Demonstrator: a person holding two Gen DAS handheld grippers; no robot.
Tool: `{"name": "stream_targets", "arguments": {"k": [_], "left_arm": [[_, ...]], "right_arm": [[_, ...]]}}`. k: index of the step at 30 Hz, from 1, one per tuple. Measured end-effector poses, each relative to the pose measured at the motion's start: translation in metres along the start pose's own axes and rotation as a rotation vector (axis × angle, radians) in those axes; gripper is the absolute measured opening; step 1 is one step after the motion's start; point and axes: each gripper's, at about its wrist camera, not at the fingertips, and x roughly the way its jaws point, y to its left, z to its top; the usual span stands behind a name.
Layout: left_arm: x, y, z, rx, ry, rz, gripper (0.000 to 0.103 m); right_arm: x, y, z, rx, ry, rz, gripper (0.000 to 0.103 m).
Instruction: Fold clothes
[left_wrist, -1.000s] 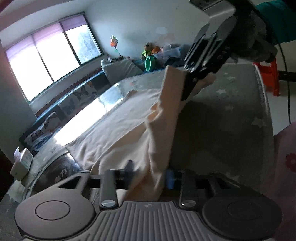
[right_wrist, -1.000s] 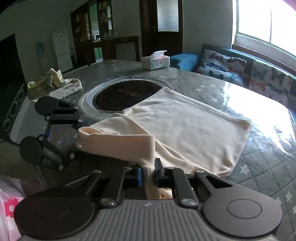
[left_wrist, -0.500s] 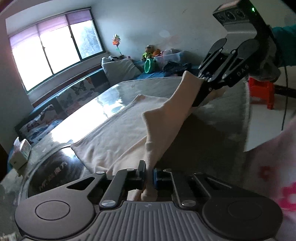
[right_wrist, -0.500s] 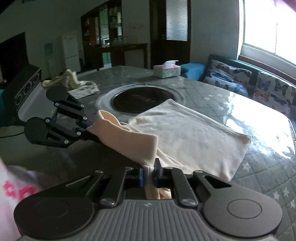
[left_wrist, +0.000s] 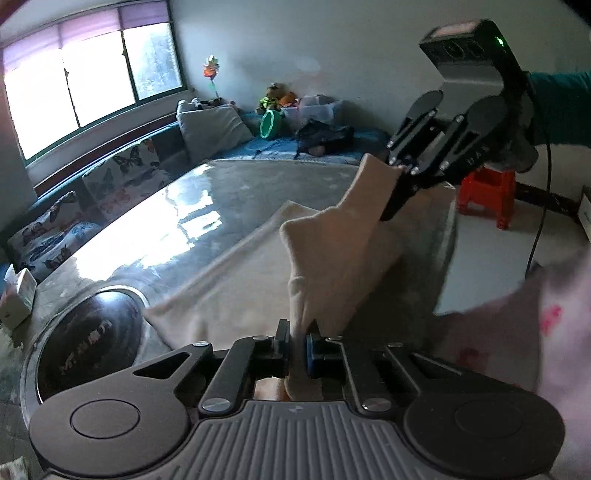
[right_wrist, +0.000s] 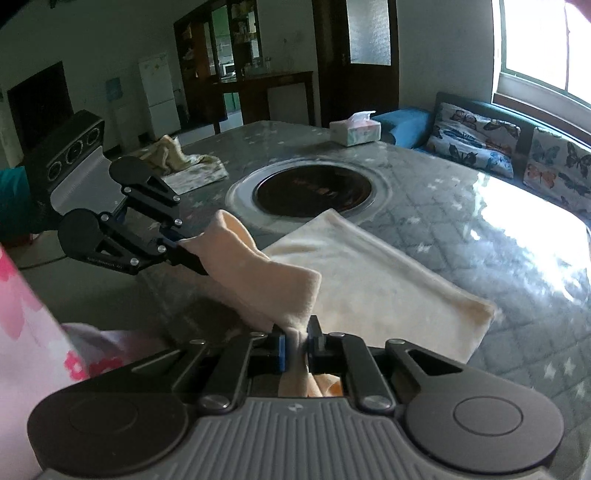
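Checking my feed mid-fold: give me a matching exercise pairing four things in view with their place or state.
Things:
1. cream fabric garment
2. white tissue box
3. red plastic stool
4. round black cooktop

Places or states:
A. on the floor past the table edge
B. sunk into the table's middle
C. pinched by both grippers
D. on the table's far side, near the sofa

Pairs: 1-C, 2-D, 3-A, 4-B
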Motion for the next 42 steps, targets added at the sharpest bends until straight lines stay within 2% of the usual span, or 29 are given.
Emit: {"name": "stream_targets", "arguments": {"k": [7, 10, 15, 18, 24, 28, 30, 31, 32, 34, 36, 39, 42], "left_arm": [[0.043, 0.056, 0.025, -0.010, 0.017, 0.015, 0.009], [0.069, 0.082, 0.033, -0.055, 0.027, 0.018, 0.009], [0.115, 0.111, 0.028, -0.112, 0.043, 0.075, 0.009], [0.132, 0.119, 0.017, -0.168, 0.069, 0.075, 0.009], [0.127, 0.123, 0.014, -0.188, 0.050, 0.091, 0.009], [0.116, 0.127, 0.025, -0.182, 0.007, 0.130, 0.011], [0.124, 0.132, 0.025, -0.197, 0.018, 0.159, 0.013], [0.130, 0.134, 0.025, -0.207, 0.027, 0.173, 0.013], [0.135, 0.137, 0.025, -0.217, 0.037, 0.188, 0.013], [0.144, 0.140, 0.024, -0.227, 0.052, 0.215, 0.015], [0.147, 0.137, 0.022, -0.213, 0.060, 0.237, 0.019], [0.148, 0.135, 0.022, -0.208, 0.067, 0.270, 0.031], [0.143, 0.141, 0.029, -0.257, 0.045, 0.291, 0.032]], "right_arm": [[0.028, -0.054, 0.032, 0.039, 0.005, 0.010, 0.009], [0.049, -0.082, 0.044, 0.051, 0.016, -0.005, 0.009], [0.087, -0.117, 0.049, 0.090, 0.011, -0.060, 0.009], [0.113, -0.131, 0.038, 0.147, 0.009, -0.075, 0.009], [0.135, -0.140, 0.026, 0.168, 0.021, -0.089, 0.010], [0.117, -0.134, 0.042, 0.125, -0.048, -0.101, 0.010], [0.121, -0.140, 0.048, 0.129, -0.074, -0.140, 0.018], [0.128, -0.145, 0.047, 0.145, -0.070, -0.159, 0.027], [0.137, -0.151, 0.045, 0.172, -0.055, -0.179, 0.029], [0.152, -0.162, 0.038, 0.220, -0.034, -0.199, 0.029], [0.157, -0.168, 0.032, 0.248, -0.051, -0.215, 0.031], [0.150, -0.168, 0.032, 0.253, -0.065, -0.226, 0.037], [0.140, -0.169, 0.036, 0.262, -0.084, -0.249, 0.037]]}}
